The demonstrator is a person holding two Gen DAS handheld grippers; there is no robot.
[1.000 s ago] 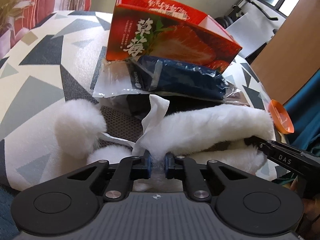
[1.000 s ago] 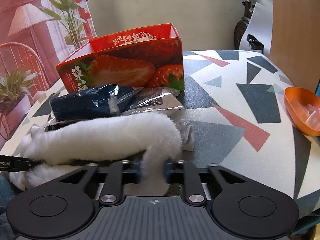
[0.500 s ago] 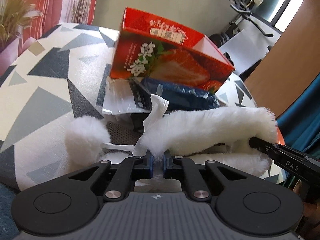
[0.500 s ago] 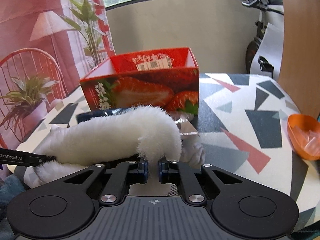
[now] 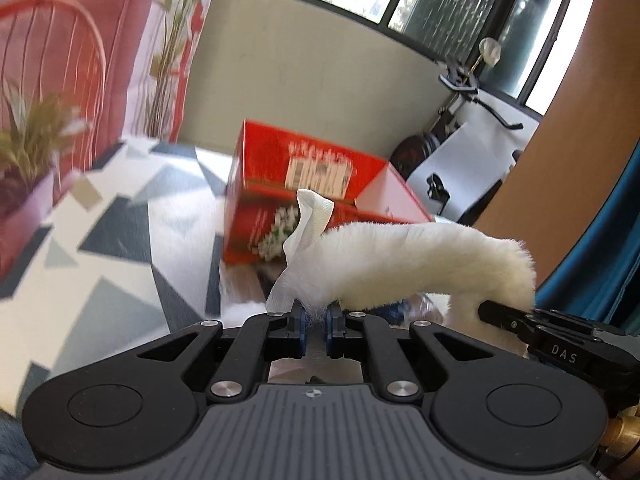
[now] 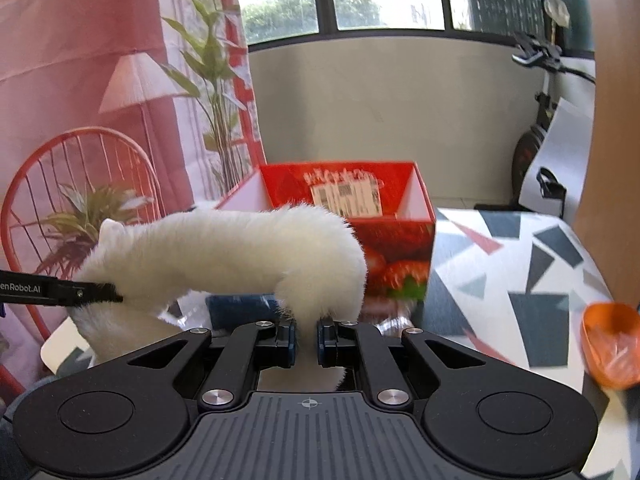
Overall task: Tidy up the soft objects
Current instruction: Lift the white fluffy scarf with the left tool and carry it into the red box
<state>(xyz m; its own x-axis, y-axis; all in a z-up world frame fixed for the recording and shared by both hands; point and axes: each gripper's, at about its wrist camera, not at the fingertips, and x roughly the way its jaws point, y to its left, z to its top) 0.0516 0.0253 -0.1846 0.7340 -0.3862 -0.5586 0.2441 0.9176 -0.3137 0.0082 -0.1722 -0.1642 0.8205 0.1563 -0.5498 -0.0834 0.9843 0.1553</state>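
A white furry soft item (image 5: 420, 264) with a white label tag (image 5: 308, 224) hangs in the air between both grippers. My left gripper (image 5: 316, 322) is shut on its left end. My right gripper (image 6: 306, 338) is shut on its other end (image 6: 240, 256). The right gripper's tip shows at the right of the left wrist view (image 5: 520, 320); the left gripper's tip shows at the left of the right wrist view (image 6: 80, 290). An open red strawberry box (image 6: 360, 216) stands on the table just beyond the item; it also shows in the left wrist view (image 5: 304, 192).
A dark blue plastic-wrapped pack (image 6: 240, 308) lies in front of the box. An orange bowl (image 6: 612, 344) sits at the table's right edge. The patterned table (image 6: 520, 272) stretches right of the box. A red chair (image 6: 76, 200) and plants stand at the left.
Both grippers have risen with the furry item, lifting it off the table to about the height of the box's rim. Both stay shut on it.
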